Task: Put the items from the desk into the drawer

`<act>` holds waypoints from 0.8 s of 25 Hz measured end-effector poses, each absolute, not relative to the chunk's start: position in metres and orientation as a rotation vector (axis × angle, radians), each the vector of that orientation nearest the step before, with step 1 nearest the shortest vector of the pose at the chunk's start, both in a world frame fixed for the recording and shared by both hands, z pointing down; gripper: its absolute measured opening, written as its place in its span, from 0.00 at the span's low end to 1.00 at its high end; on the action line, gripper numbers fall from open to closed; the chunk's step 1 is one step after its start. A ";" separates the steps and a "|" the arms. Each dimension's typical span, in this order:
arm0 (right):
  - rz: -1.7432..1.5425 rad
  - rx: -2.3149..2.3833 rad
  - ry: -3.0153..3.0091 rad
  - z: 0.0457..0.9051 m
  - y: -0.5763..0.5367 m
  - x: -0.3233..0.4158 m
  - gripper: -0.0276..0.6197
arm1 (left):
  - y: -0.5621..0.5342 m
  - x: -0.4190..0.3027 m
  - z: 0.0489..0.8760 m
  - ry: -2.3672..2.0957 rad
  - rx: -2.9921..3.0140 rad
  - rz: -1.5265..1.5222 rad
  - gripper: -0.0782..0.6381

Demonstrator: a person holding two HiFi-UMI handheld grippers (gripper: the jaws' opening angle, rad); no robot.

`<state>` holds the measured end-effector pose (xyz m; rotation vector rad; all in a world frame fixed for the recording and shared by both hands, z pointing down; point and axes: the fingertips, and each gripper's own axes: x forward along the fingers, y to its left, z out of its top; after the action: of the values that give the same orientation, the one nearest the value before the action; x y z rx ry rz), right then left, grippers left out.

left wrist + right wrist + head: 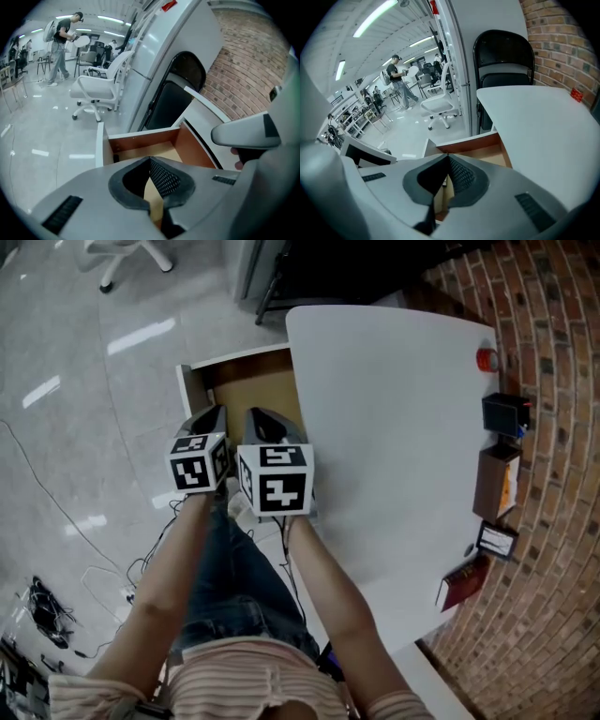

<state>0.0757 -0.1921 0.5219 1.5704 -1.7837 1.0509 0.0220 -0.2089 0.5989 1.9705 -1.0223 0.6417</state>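
Head view: left gripper (210,414) and right gripper (268,418) are held clenched and empty above the open drawer (251,382). The items are left along the counter (394,427) edge by the brick wall (558,343). The brown box (495,482), judged light and stiff, should be gripped across its narrow sides.

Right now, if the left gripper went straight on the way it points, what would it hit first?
Most likely the wooden bottom of the open drawer. The shut left gripper aims down into it, and nothing shows in between. Depth is hard to judge.

A white table (394,409) is being flanked by a tan-lined drawer (253,390) and a red-brown brick wall (553,334).
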 end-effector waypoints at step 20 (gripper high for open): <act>0.833 1.739 -2.094 0.410 -0.177 0.079 0.07 | -0.204 0.005 0.436 -0.993 2.288 0.383 0.12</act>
<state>0.0792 -0.1770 0.4103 1.7385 -2.0942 0.8326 0.0051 -0.2040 0.4360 2.2878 -0.9929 0.3827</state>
